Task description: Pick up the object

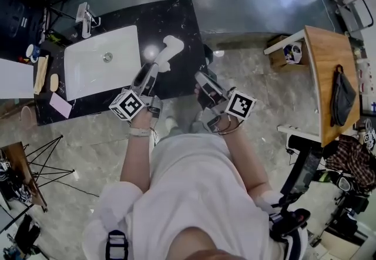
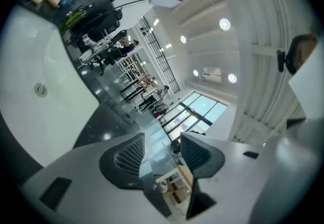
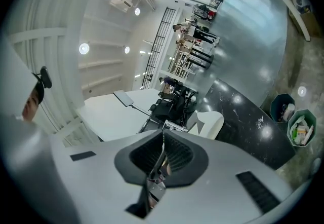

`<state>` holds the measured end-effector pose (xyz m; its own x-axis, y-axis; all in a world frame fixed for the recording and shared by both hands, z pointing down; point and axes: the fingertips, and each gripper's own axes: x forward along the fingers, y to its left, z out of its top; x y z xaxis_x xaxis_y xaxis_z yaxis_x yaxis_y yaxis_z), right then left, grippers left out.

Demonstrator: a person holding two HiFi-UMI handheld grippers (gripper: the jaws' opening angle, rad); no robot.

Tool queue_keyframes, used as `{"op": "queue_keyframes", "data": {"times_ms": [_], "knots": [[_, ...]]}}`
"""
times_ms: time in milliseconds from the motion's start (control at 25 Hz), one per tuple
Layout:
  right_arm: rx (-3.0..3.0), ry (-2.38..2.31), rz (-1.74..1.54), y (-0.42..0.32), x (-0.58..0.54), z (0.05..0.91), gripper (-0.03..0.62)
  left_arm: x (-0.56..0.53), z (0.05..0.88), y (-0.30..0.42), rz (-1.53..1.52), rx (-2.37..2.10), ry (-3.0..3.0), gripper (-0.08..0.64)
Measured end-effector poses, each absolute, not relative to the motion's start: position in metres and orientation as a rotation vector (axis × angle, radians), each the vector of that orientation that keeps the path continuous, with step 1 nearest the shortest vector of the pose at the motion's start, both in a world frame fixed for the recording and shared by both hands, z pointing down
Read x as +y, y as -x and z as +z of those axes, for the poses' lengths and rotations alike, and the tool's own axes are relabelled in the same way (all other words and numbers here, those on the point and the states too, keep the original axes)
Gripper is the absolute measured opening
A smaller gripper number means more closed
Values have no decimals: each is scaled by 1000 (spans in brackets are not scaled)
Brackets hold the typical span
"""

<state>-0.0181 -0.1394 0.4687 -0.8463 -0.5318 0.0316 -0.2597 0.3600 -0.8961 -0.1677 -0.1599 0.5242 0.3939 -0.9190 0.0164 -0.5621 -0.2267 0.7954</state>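
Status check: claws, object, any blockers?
Status: left claw open, empty; right claw shut, empty. Target white object on black counter beside sink, by left claw, ungripped. Nothing seen blocking.

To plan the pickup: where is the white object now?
In the head view, the white object lies on the black counter, right of the sink and just ahead of the left gripper.

A black speckled stone countertop (image 1: 176, 17) fills the upper left of the head view, with a white rectangular basin (image 1: 123, 47) set in it and a chrome tap (image 1: 86, 17) at its upper edge; pale marbled floor tiles (image 1: 252, 70) spread across the centre; a wooden desk (image 1: 323, 53) stands at the right; in the left gripper view, round ceiling lights (image 2: 225, 24) glow at upper right above tall windows (image 2: 202, 111).
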Motion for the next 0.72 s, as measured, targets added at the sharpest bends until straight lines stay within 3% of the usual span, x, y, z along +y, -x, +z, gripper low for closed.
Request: {"op": "queue_keyframes", "data": {"times_ms": [360,720], "knots": [[2373,701,-1489,23,-155,474,21,-185,551,155,-44,-1434,-2159,271],[2379,708,-1497,26,-166,480,21,-212,585,136,365,-1424,-2268,293]]}}
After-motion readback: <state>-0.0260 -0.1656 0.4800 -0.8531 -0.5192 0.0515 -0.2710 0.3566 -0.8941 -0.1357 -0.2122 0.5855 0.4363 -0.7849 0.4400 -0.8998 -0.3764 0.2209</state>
